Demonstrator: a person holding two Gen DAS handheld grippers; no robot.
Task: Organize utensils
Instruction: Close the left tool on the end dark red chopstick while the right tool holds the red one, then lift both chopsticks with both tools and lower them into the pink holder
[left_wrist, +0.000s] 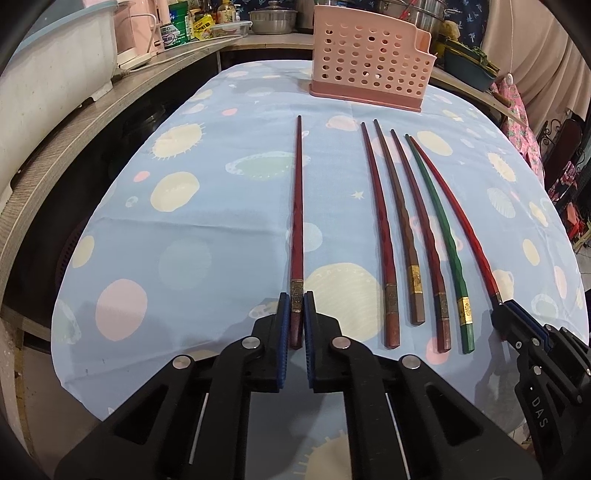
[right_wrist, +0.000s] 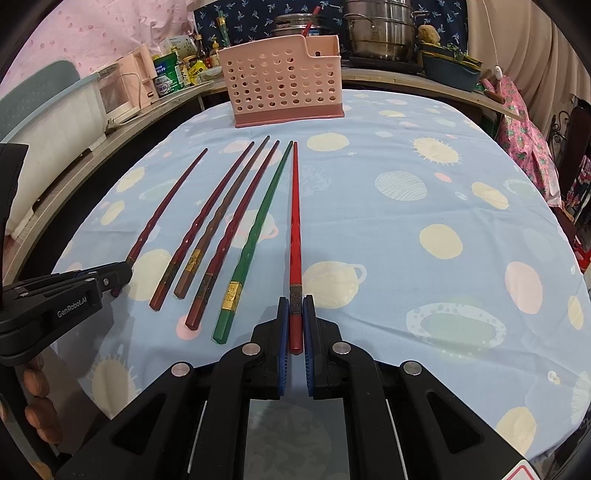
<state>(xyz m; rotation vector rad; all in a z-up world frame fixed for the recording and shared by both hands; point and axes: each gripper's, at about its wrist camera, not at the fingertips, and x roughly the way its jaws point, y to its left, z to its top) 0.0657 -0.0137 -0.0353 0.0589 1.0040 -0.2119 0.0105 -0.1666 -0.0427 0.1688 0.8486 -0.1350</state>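
- Table (left_wrist: 207, 236) w/ light-blue cloth, planet and sun print; one crease runs across it.
- Pink perforated holder (left_wrist: 369, 70) stands upright at far end of cloth; landmark for all below.
- Behind holder: counter w/ steel pots (right_wrist: 380, 37), bottles and boxes, pink appliance; curtain to holder's right.
- Six chopsticks lie on cloth in front of holder, tips toward it, thick ends toward cameras.
- Dark-red chopstick (left_wrist: 297, 229) lies alone, apart from the rest, in front of holder's left edge.
- Next, to its right: another dark-red (left_wrist: 380, 236), brown (left_wrist: 400, 229), third dark-red (left_wrist: 424, 240), green (left_wrist: 443, 240), close together, not crossing.
- Bright-red chopstick (right_wrist: 295, 236) is last on right, just beside green one; tips nearly meet near holder.
- Left gripper (left_wrist: 296, 306): blue pads clamped on banded thick end of the lone dark-red stick; stick on the cloth, as far as can be seen.
- Right gripper (right_wrist: 295, 310): pads clamped on banded end of bright-red stick, likewise low on cloth.
- Fingers (right_wrist: 37, 384) of a hand show at left edge of right-wrist view.
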